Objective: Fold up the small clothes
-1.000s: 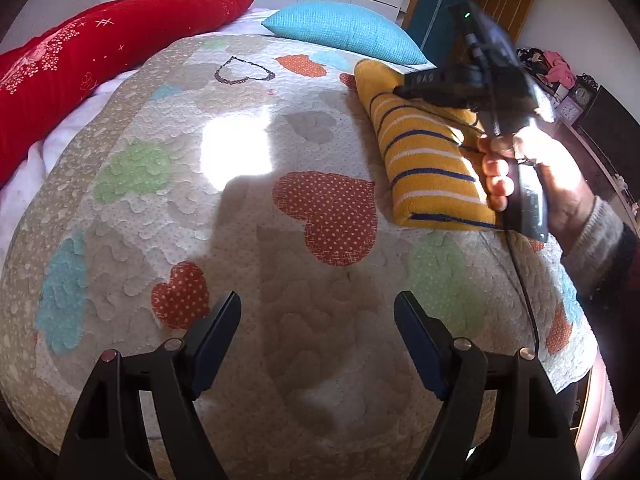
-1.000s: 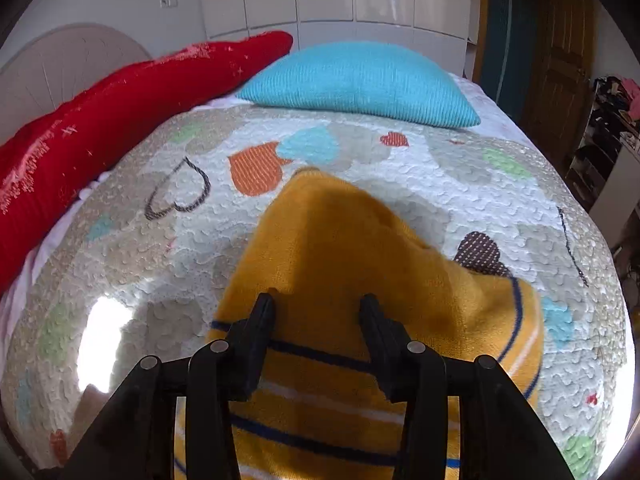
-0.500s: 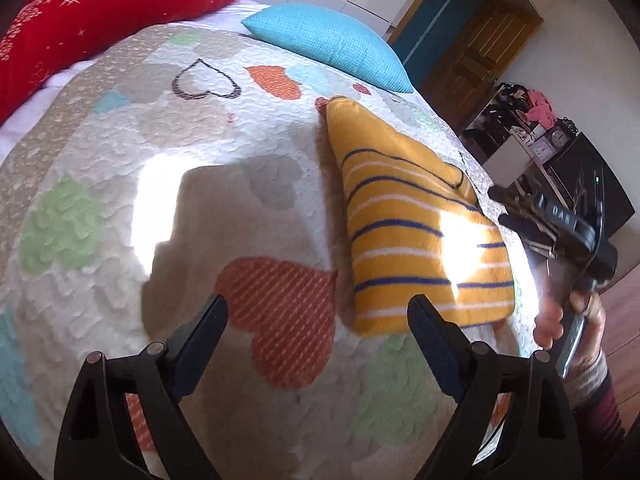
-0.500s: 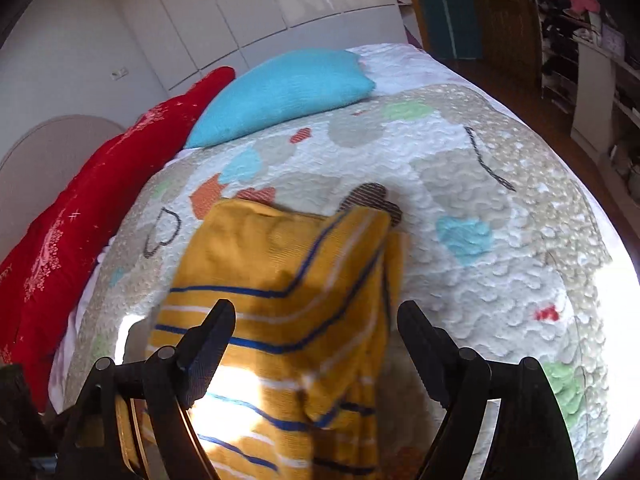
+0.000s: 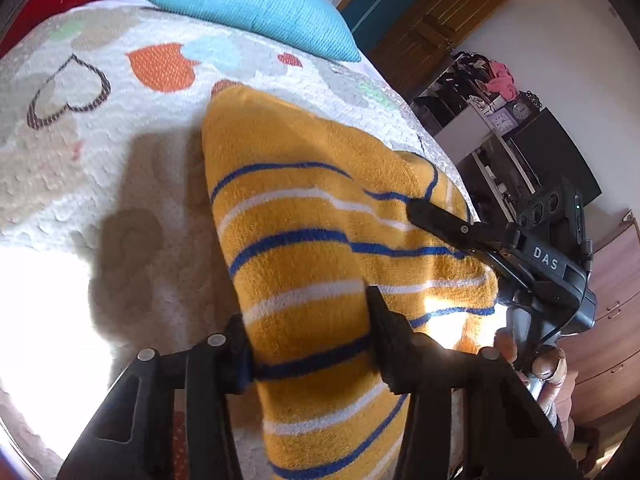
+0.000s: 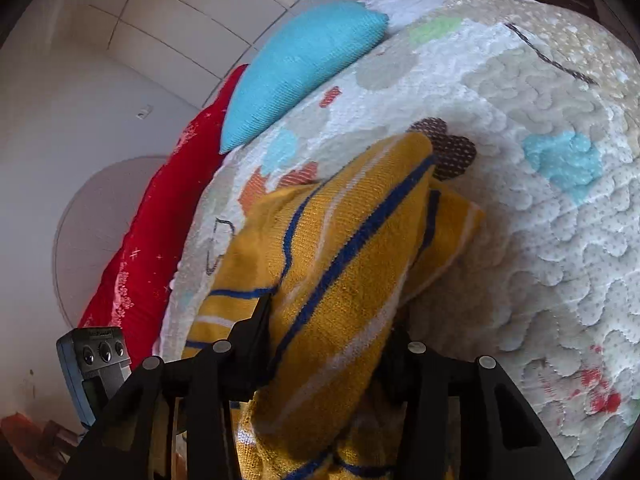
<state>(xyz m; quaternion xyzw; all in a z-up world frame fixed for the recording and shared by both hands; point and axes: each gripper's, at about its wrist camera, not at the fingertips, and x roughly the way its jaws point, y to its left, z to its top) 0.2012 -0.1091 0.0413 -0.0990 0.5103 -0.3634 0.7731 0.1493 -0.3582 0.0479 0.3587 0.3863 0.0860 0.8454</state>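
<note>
A folded yellow garment with blue and white stripes lies on the heart-patterned quilt. My left gripper is shut on its near left edge, the cloth bulging between the fingers. My right gripper is shut on the garment's near right edge and lifts a bunched fold off the quilt. In the left wrist view the right gripper reaches in from the right over the garment, held by a hand.
A blue pillow and a red pillow lie at the head of the bed. A wooden door, shelves with clutter and a dark screen stand to the right of the bed.
Both grippers were open and apart from the garment half a second ago. Both have moved in and closed on its near edge, and the right side is now lifted.
</note>
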